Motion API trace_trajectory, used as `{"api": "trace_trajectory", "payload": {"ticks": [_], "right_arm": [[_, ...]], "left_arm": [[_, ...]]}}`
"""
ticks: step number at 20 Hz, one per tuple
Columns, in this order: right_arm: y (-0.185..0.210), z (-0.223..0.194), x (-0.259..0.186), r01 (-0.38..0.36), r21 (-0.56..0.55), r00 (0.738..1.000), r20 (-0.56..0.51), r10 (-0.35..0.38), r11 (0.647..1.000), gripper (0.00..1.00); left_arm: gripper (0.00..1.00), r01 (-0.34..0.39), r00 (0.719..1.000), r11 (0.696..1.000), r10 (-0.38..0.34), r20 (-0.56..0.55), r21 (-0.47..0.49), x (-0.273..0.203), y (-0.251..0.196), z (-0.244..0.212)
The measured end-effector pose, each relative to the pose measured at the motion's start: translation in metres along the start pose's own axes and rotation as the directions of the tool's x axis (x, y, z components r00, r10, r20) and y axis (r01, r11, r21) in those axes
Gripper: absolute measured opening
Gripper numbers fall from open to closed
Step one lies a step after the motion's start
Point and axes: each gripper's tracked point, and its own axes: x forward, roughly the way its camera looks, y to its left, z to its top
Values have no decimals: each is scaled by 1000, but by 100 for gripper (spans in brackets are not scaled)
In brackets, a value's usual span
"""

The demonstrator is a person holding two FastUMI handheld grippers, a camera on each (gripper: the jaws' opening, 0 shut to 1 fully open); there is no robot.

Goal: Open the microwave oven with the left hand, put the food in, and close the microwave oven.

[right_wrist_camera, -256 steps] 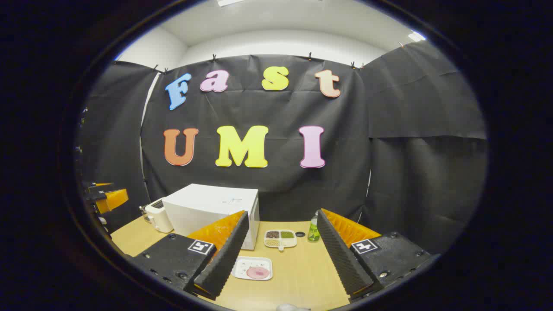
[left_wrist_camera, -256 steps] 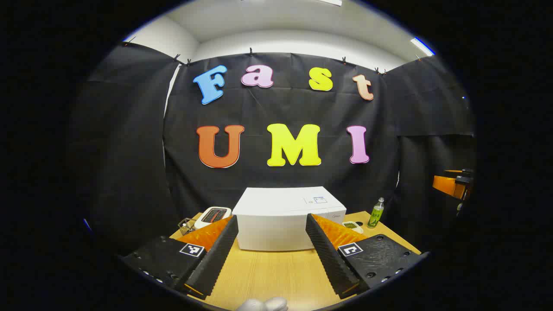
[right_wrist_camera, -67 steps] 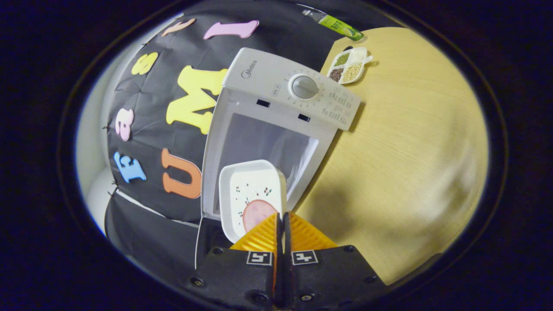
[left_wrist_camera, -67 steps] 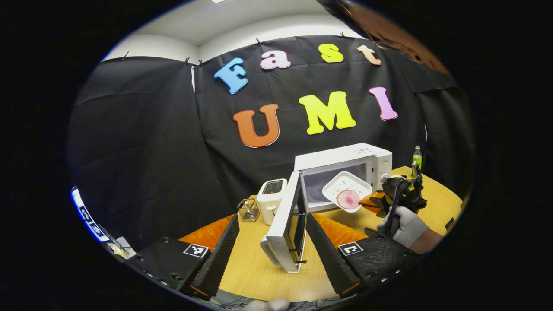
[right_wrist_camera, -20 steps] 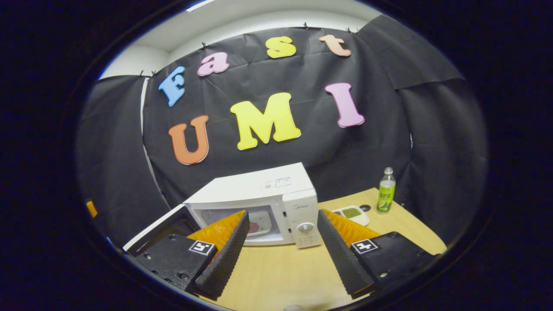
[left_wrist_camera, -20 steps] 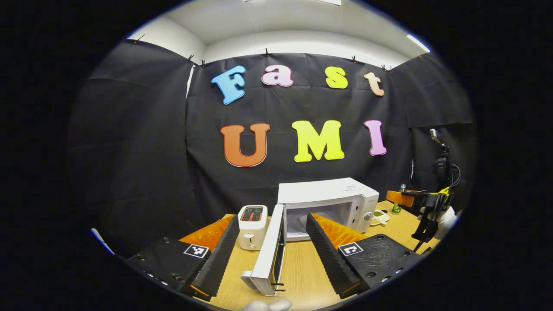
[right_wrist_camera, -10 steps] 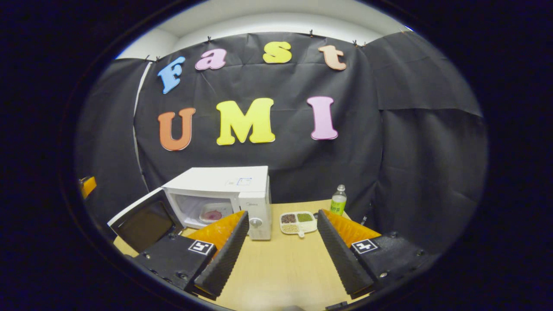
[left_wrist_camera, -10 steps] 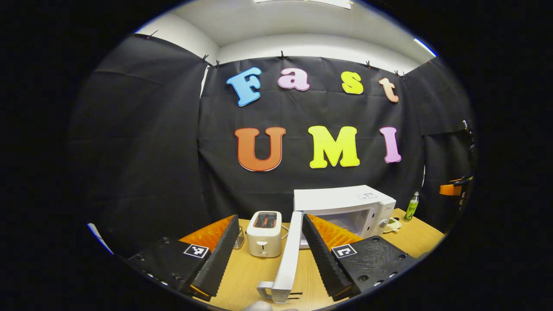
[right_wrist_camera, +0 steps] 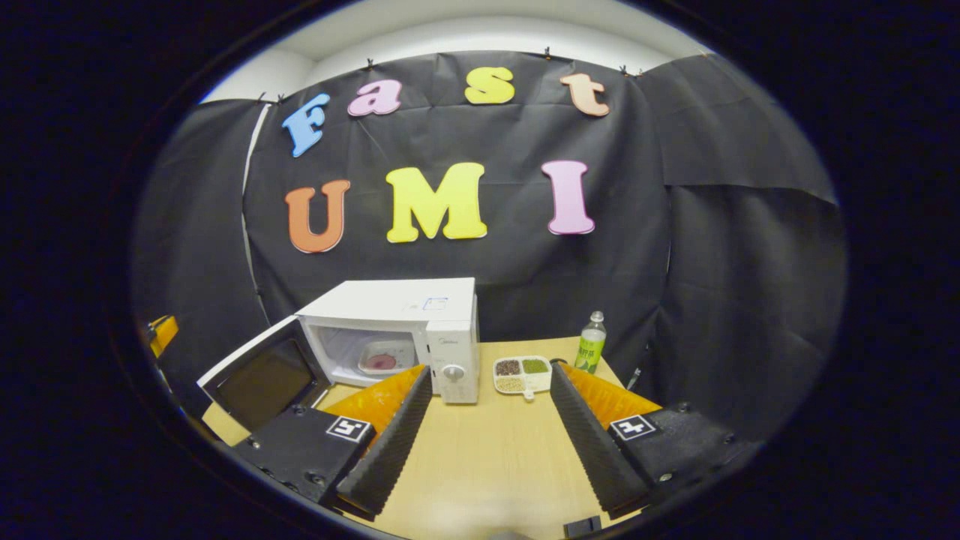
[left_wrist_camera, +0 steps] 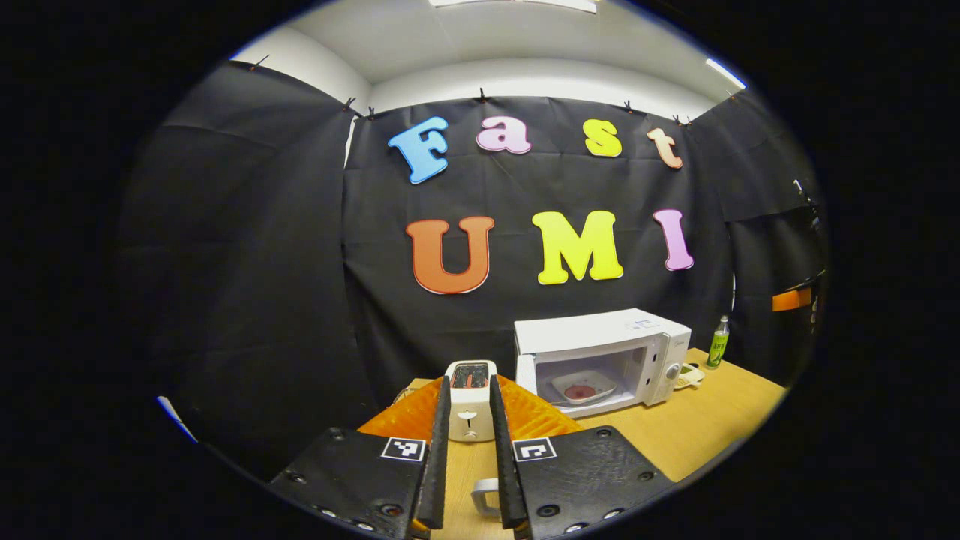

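Note:
The white microwave (left_wrist_camera: 600, 334) (right_wrist_camera: 397, 300) stands on the wooden table with its door (right_wrist_camera: 262, 379) swung wide open to the left. Inside the cavity lies a white plate with a pink slice of food (left_wrist_camera: 583, 388) (right_wrist_camera: 386, 360). My left gripper (left_wrist_camera: 469, 381) has its fingers drawn close together. The door's white handle (left_wrist_camera: 484, 496) sits low between them against the right finger, with a strip of table showing beside the left finger. My right gripper (right_wrist_camera: 489, 375) hangs open over the table in front of the microwave, holding nothing.
A white toaster (left_wrist_camera: 469, 416) stands left of the microwave, straight ahead of the left fingers. A divided dish of beans (right_wrist_camera: 523, 373) and a green bottle (right_wrist_camera: 591, 343) sit to the microwave's right. The table (right_wrist_camera: 480, 465) runs bare toward its front edge.
The left fingers have narrowed from wide apart to a small gap around the door handle. The right gripper drew back a little from the microwave and stays open.

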Motion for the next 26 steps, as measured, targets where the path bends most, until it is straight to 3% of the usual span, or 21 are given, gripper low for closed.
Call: {"api": "trace_trajectory", "payload": {"ticks": [1,3,4,5,6,7,8,12,15,19,20,22,23,24,25,26], "right_arm": [[1,2,-3,-2,0,1000,2,2,1000,92],[1,3,-7,0,2,1000,1,0,1000,92],[0,3,-10,5,2,1000,-2,-5,1000,92],[-2,3,-12,10,1,1000,-4,-10,1000,100],[-3,2,-13,17,1,1000,-11,-17,1000,100],[-3,1,-16,19,3,1000,-17,-19,1000,92],[-4,-1,-18,24,3,999,-25,-24,1000,100],[-8,-3,-27,46,-8,998,-41,-46,999,100],[-9,-8,-32,53,7,997,-59,-53,999,100],[-1,-19,-36,36,23,996,-83,-34,999,100],[2,-21,-36,24,24,996,-89,-22,999,92],[5,-22,-39,14,17,996,-91,-12,1000,92],[5,-22,-40,8,16,996,-90,-7,1000,100],[6,-21,-41,2,18,996,-88,0,1000,100],[6,-19,-42,-6,18,996,-90,7,1000,100],[4,-20,-42,-6,16,995,-97,7,1000,100]], "left_arm": [[25,-17,1000,1000,17,3,-4,-3,4,-5],[0,-19,998,1000,18,-52,-23,1,12,-32],[4,-37,997,999,35,-63,-21,6,20,-42],[0,-49,996,999,49,-75,-7,7,26,-51],[0,-44,995,999,44,-94,8,10,26,-66],[0,-38,993,999,40,-111,22,13,27,-79],[0,-24,990,999,27,-138,27,16,25,-94],[0,12,982,999,-3,-191,45,14,20,-129],[0,-11,979,1000,16,-205,27,17,26,-141],[0,14,976,999,-7,-216,32,15,16,-146],[0,27,976,999,-20,-216,32,15,10,-146],[0,52,974,998,-43,-221,34,13,-2,-149],[0,62,973,997,-52,-223,35,11,-8,-149],[11,76,973,996,-66,-220,36,11,-17,-148],[0,89,973,995,-80,-217,33,9,-26,-148],[0,102,972,994,-93,-216,31,8,-35,-147]]}}
